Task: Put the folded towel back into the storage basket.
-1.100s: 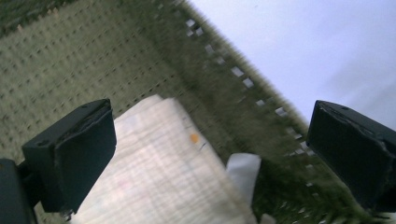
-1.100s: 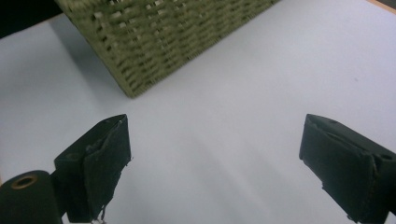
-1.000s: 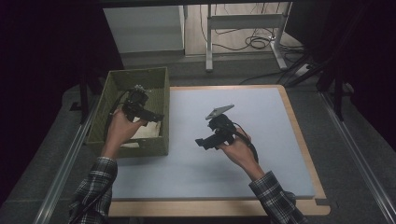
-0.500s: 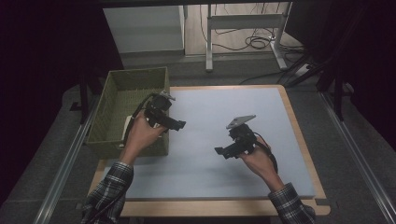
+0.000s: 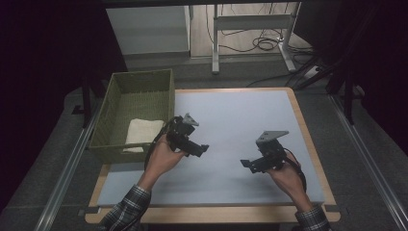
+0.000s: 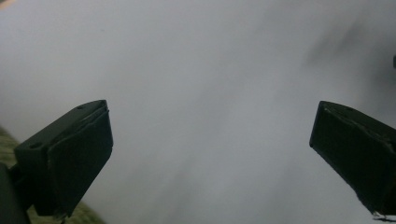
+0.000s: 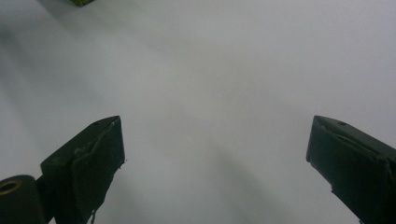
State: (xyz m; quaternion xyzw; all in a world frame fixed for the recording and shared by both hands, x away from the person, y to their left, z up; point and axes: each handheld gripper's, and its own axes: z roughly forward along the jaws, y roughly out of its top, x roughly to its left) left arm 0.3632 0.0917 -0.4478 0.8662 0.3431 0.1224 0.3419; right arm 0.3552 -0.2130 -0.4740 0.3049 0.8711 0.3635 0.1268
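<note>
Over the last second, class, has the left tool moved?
Yes. The left tool has come out of the green basket, rightward and toward the person, over the grey mat.

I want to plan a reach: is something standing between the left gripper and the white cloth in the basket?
Yes. The green basket's right wall stands between the open left gripper, over the mat, and the white cloth. The gripper would have to go over it.

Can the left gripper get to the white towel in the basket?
Probably yes. The left gripper is open and empty over the mat, just beside the basket. The white towel lies uncovered inside, so it would only need to lift over the near wall.
</note>
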